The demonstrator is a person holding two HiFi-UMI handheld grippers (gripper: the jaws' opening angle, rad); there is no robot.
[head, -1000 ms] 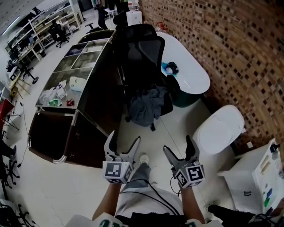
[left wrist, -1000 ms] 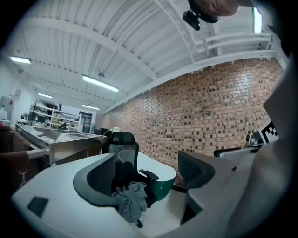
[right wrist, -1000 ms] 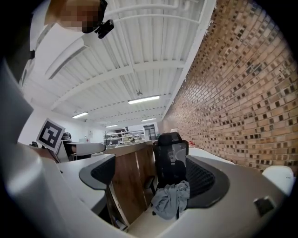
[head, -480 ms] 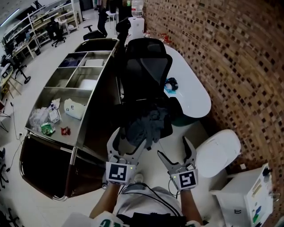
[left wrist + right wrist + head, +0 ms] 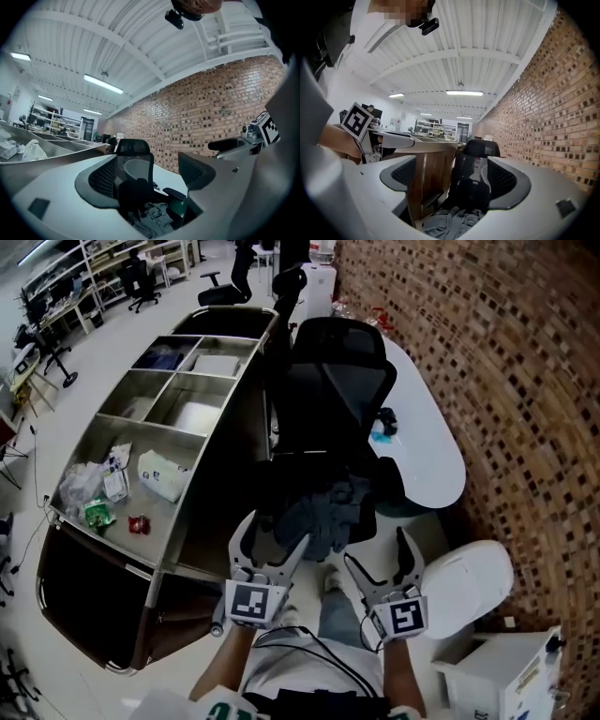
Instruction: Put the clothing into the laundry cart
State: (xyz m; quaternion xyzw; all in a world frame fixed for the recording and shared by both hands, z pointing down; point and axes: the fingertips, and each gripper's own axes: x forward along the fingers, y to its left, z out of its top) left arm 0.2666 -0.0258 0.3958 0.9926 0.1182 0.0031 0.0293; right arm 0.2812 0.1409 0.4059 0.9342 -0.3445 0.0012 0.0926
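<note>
A crumpled grey garment [image 5: 328, 510] lies on the seat of a black office chair [image 5: 339, 381]. To its left stands the laundry cart [image 5: 202, 488], dark-sided with metal compartments on top. My left gripper [image 5: 272, 533] is open and empty just before the seat's near left edge. Beside it my right gripper [image 5: 378, 552] hangs open and empty, near the seat's front right. In the left gripper view the garment [image 5: 152, 219] lies low between the open jaws [image 5: 147, 180]. The right gripper view has the garment [image 5: 450, 221] beyond its open jaws [image 5: 454, 180], with the cart's wooden side [image 5: 431, 168] at left.
A white oval table [image 5: 427, 451] with a small blue and black object [image 5: 382, 423] runs along the brick wall [image 5: 506, 381]. A white round seat [image 5: 464, 582] and a white cabinet [image 5: 506, 679] stand at lower right. Bags and packets [image 5: 112, 484] lie in the cart's compartments.
The view has advanced toward the chair, so the garment now lies just beyond both grippers instead of well ahead. Both grippers stayed open and empty.
</note>
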